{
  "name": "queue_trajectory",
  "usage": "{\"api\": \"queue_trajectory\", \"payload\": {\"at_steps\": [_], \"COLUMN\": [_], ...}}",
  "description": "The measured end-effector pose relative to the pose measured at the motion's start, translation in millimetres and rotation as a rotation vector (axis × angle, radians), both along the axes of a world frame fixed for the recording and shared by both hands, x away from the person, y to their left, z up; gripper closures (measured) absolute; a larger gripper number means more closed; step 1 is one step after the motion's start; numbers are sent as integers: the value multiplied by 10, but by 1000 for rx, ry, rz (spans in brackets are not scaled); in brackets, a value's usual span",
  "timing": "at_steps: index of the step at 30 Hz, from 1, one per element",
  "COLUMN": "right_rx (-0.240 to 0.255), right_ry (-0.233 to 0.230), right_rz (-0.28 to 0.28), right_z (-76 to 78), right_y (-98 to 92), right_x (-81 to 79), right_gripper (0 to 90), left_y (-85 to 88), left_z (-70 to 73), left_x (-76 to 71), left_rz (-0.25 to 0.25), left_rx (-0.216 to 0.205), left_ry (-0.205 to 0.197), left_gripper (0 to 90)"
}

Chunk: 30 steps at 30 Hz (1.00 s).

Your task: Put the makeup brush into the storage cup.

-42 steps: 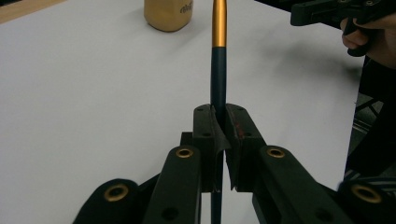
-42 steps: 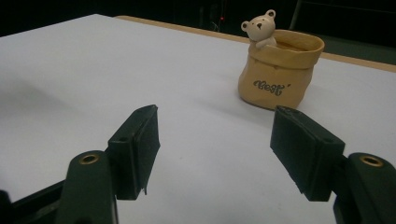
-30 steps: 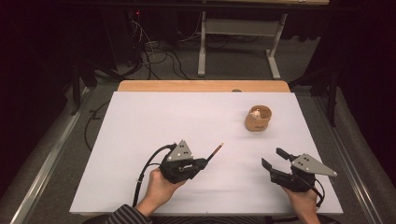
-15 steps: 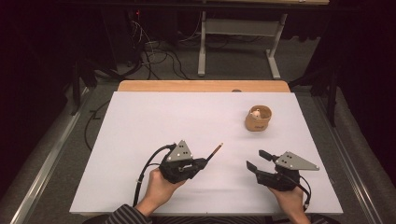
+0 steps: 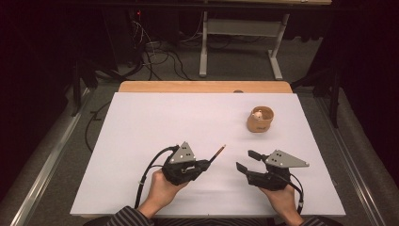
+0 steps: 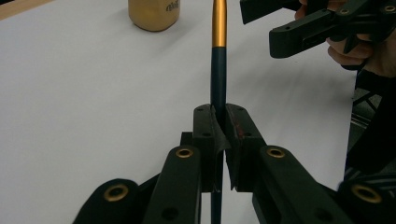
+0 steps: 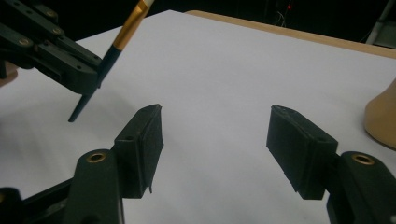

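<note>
While the left gripper (image 5: 203, 165) clamps the paintbrush (image 6: 218, 70) low on its dark handle, most of the shaft stands free beyond the jaws, gold ferrule well out ahead, tip raised off the white table cover (image 5: 155, 122) and aimed roughly toward the tan cup (image 5: 260, 119) at far right. Right gripper (image 5: 245, 161) just beside it, jaws spread wide with nothing between them, pointed toward the brush from the right.

Risks, judged from this layout:

- Likely handover or regrasp. Grip sits near the tail end, so a long lever arm; a sideways nudge from a right jaw before closure would probably pivot the brush in the left pads or twist it out of line.
- Early release by the left before the right has closed: brush drops to the cover and rolls, being round and thin.
- Right closing on the smooth gold ferrule rather than the painted handle: probable slip, given metal on a narrow pad.
- Jaw-on-jaw contact: the right gripper view shows the left linkage close at upper left, so a closure too near the left pads could foul them.
- Cup near the right hand, something pale inside, not identifiable. A wide swing of the long brush toward it could tip it; looks light and stands unsupported.

Left grip pads show some wear on the inner face, so holding force uncertain.
</note>
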State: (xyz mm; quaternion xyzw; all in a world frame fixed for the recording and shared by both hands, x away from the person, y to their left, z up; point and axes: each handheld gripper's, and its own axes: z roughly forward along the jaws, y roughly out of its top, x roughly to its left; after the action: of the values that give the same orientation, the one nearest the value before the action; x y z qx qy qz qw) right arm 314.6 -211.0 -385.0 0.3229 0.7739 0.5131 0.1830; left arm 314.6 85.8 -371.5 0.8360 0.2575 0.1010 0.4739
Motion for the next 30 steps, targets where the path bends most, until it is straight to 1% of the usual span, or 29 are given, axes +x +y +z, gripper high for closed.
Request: {"api": "queue_trajectory", "payload": {"at_steps": [1,2,4,6,9,11,18,19,20,26,30], "right_rx": [7,15,19,17,18,22,36,43,61,68,78], "right_ry": [5,0,6,7,1,5,11,14,35,37,39], "right_rz": [3,15,16,31,43,43,70,77,93,129,139], "right_z": [8,23,32,46,54,61,84,85,87,96,111], "right_y": [16,44,60,101,133,147,239,259,296,399,435], "right_x": [1,9,7,14,22,23,43,47,56,75,75], "right_gripper": [379,379,379,379,381,382,406,409,412,442,461], "left_y": [-7,-13,-21,-36,-46,-48,-57,-61,-66,-70,-73], "left_z": [-2,-2,-1,-5,-10,-11,-14,-16,-20,-18,-18], "left_x": [-2,-3,-4,-5,-3,-3,-8,-9,-10,-15,-18], "left_rz": [0,-2,-1,-2,-3,-3,-4,-4,-5,-6,-7], "left_rx": [0,0,0,0,3,5,8,8,8,7,6], "left_ry": [0,-1,-3,-4,-5,-6,-10,-10,-12,-13,-15], "left_gripper": [836,836,836,836,836,836,836,836,836,836,836]}}
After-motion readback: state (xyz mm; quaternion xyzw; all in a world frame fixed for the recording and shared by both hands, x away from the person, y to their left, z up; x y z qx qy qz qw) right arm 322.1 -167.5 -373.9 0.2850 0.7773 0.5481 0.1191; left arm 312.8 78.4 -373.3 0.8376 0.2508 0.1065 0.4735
